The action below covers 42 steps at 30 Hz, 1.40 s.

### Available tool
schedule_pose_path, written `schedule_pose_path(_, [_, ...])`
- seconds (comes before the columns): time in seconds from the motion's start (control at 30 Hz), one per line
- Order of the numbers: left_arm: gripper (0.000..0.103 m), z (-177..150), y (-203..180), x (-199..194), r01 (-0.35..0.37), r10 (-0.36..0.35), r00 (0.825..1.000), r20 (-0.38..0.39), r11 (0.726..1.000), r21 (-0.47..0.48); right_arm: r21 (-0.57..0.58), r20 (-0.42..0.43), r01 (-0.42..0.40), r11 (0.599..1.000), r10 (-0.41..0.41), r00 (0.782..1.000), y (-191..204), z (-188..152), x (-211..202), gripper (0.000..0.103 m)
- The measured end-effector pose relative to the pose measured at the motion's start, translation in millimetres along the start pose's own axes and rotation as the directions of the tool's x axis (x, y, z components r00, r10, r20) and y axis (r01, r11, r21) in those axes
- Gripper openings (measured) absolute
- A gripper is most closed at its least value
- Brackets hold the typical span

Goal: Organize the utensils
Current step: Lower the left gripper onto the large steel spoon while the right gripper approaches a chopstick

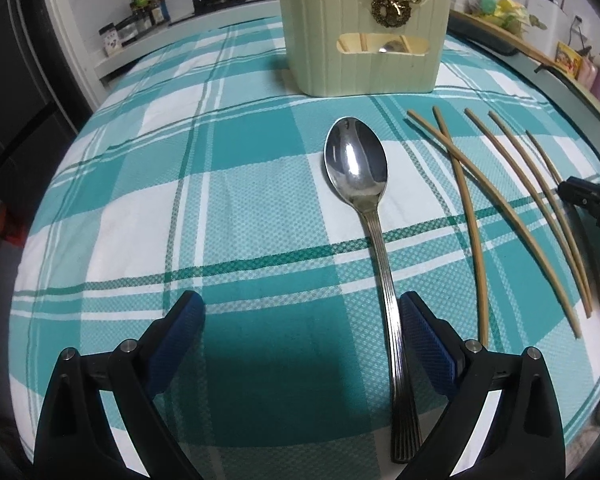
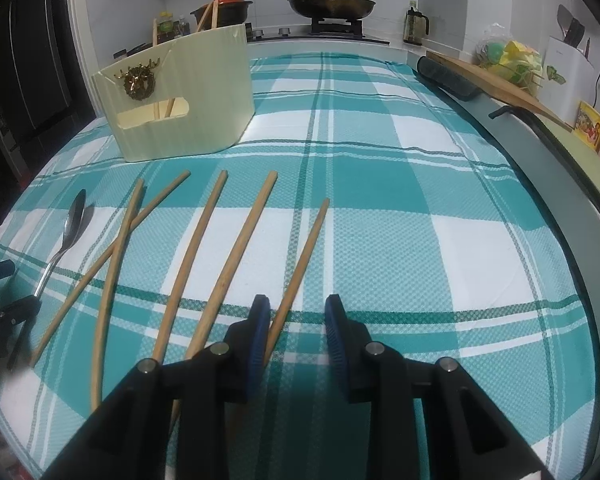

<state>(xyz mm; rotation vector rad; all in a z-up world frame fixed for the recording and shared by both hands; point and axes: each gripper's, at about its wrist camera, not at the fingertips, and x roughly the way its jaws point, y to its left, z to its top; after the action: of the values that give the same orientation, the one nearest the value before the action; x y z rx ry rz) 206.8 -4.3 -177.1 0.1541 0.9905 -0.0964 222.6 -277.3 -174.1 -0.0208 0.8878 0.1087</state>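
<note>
A steel spoon point(image 1: 356, 160) lies on the teal checked cloth, bowl toward the cream utensil holder point(image 1: 364, 60). My left gripper point(image 1: 300, 304) is open wide around the handle, which runs close along its right finger without being pinched. Several wooden chopsticks point(image 1: 475, 232) lie fanned out to the right. In the right wrist view, the rightmost chopstick point(image 2: 306, 252) passes between the fingers of my right gripper point(image 2: 296, 312), beside the left pad, with a clear gap to the other pad. The holder point(image 2: 196, 104) holds a few chopsticks and a spoon.
A stove with a lidded pan point(image 2: 332, 4) and a dark pot point(image 2: 220, 8) stands behind the table. A wooden board point(image 2: 492, 80) and a dark roll point(image 2: 448, 76) sit along the right edge, with jars and bags beyond. Bottles point(image 1: 144, 12) stand at the back left.
</note>
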Motion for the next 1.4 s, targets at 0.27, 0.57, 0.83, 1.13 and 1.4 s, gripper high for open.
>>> schedule_pose_path(0.27, [0.098,14.0,-19.1,3.7,-0.003,0.001,1.0,0.023,0.995,0.096,-0.066,-0.136,-0.039,0.997,0.03,0.99,-10.7,-5.8,-10.5,0.029])
schedule_pose_path(0.57, [0.098,49.8,-15.1,28.9,0.019,-0.019,0.999,-0.029,1.0,0.007,-0.007,-0.176,-0.049,0.999,0.047,0.983,-15.2,6.4,-1.2,0.029])
schedule_pose_path(0.83, [0.04,67.5,-26.9,34.6,0.064,-0.065,0.997,-0.03,0.997,-0.031,0.191,-0.207,-0.094,0.977,0.133,0.969,-34.0,39.7,25.6,0.027])
schedule_pose_path(1.13, [0.041,69.4,-13.8,9.0,0.141,-0.139,0.989,0.053,0.989,-0.038,0.253,-0.16,-0.131,0.959,0.175,0.971,-48.0,48.5,21.1,0.005])
schedule_pose_path(1.4, [0.041,74.0,-3.2,-37.0,0.182,-0.174,0.971,0.162,0.983,-0.036,0.227,-0.034,-0.194,0.955,0.207,0.978,-43.5,54.5,-22.8,0.005])
